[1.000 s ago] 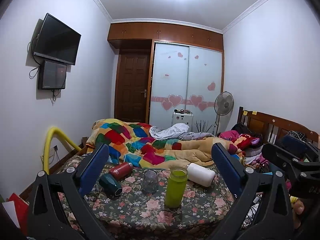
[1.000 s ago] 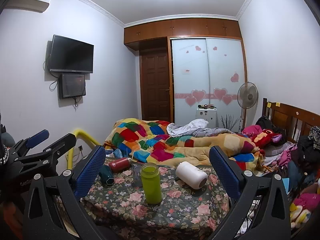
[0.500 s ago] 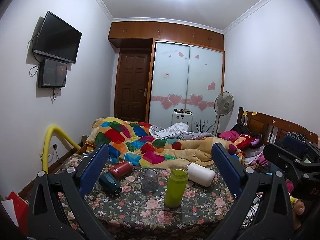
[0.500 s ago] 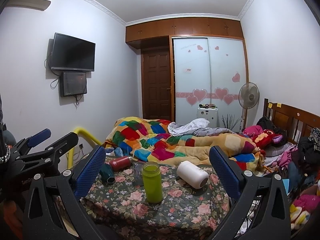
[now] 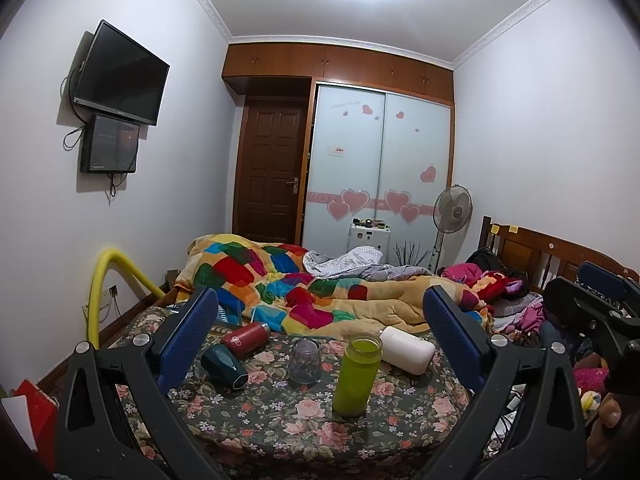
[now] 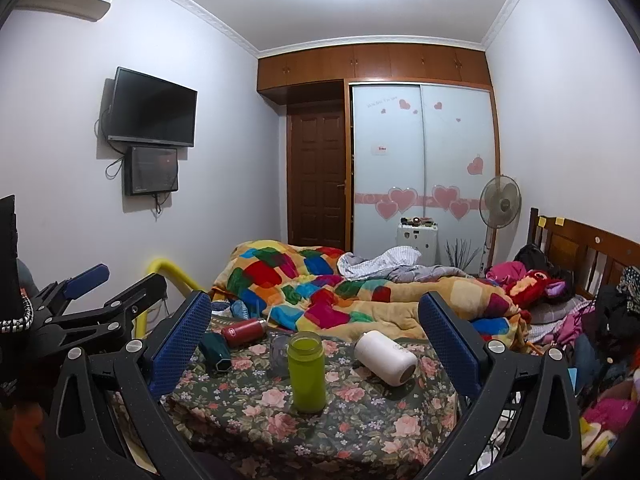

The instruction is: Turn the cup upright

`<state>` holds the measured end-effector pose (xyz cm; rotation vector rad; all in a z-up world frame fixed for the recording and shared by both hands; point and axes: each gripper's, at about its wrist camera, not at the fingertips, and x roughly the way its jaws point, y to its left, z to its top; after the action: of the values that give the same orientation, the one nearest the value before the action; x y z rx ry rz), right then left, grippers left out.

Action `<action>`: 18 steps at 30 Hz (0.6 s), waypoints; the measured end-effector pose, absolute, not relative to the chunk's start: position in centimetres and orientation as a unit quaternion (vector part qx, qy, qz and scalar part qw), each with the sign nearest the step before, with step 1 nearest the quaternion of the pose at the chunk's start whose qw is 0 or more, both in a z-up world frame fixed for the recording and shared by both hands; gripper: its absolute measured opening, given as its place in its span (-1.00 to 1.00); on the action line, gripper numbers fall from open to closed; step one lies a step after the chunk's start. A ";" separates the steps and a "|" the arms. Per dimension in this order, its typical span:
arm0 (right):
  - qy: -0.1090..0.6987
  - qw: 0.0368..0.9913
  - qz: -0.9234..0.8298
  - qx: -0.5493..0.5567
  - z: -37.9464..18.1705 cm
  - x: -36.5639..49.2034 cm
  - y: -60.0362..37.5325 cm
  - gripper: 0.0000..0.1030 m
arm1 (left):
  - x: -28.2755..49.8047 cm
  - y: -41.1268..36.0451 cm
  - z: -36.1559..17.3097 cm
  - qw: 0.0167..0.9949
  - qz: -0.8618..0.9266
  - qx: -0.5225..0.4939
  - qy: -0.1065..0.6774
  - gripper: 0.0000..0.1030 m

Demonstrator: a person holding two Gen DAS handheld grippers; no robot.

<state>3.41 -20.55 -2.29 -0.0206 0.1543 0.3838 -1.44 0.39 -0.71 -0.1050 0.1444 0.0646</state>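
Observation:
On the floral-cloth table (image 5: 280,420) several cups lie or stand. A white cup (image 5: 407,349) (image 6: 386,357) lies on its side at the right. A dark green cup (image 5: 224,367) (image 6: 215,353) and a red flask (image 5: 245,338) (image 6: 245,331) lie on their sides at the left. A green bottle (image 5: 357,374) (image 6: 307,371) stands upright. A clear glass (image 5: 305,361) (image 6: 279,354) stands mouth down. My left gripper (image 5: 320,340) and right gripper (image 6: 314,340) are both open, empty, and held back from the table.
A bed with a patchwork quilt (image 5: 288,280) lies right behind the table. A yellow pipe (image 5: 102,280) rises at the left. Clothes and toys (image 6: 560,300) pile up at the right by a wooden headboard (image 6: 592,252). The left gripper shows in the right wrist view (image 6: 88,312).
Both views have drifted slightly; the table objects have not moved. Both grippers stay open.

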 end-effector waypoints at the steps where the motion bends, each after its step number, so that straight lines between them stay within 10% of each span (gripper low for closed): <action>1: 0.077 0.978 0.192 -0.011 -2.3 3.4 -20.6 1.00 | -1.4 0.5 -0.7 0.996 0.032 -0.052 0.072 1.00; 18: 0.076 0.978 0.192 -0.011 -2.1 3.3 -20.6 1.00 | -1.5 0.1 -0.7 0.996 0.024 -0.051 0.070 1.00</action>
<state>3.34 -20.57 -2.10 -0.0222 0.1526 0.3870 -1.53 0.13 -0.69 -0.1018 0.1398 0.0481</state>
